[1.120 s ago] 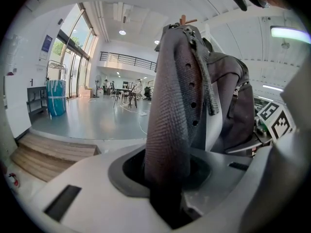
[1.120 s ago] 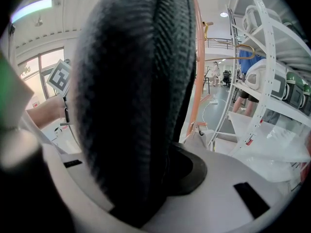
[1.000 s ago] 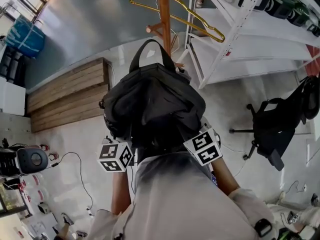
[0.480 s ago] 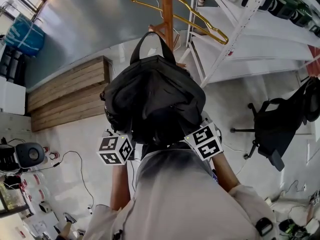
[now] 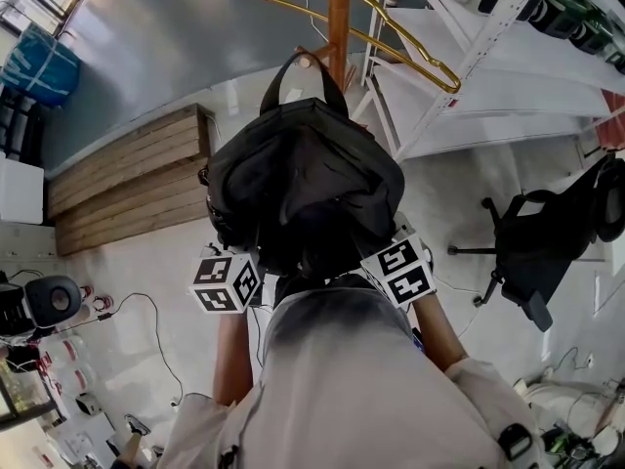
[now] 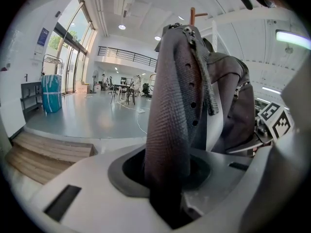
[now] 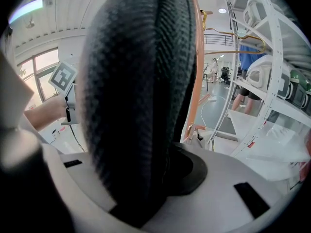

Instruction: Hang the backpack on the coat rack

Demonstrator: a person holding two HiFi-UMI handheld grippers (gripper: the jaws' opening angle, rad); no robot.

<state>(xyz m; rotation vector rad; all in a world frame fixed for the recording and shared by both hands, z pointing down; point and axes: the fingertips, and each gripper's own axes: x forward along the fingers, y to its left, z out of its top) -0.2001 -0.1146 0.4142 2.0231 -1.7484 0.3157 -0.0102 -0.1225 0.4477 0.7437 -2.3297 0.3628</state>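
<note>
L gripper [image 6: 166, 186] is clamped on a grey strap [image 6: 177, 106] – jaws part-closed, webbing pinched between them. The backpack [image 5: 303, 189] is held up off the floor by both grippers, just near of the rack [image 5: 339, 18], its top loop [image 5: 298, 76] upright and close to a peg [image 5: 309, 59]. R gripper [image 7: 146, 198] is likewise part-closed, on a padded black strap [image 7: 141, 91]. The bag is judged soft, floppy and fairly heavy – it'll sag and swing, so it's best carried by the straps, w/ the loop left free for the peg.

Right tongs [image 7: 142, 191] tight on black backpack strap [image 7: 136, 91], orange rack pole [image 7: 196, 81] behind
</note>
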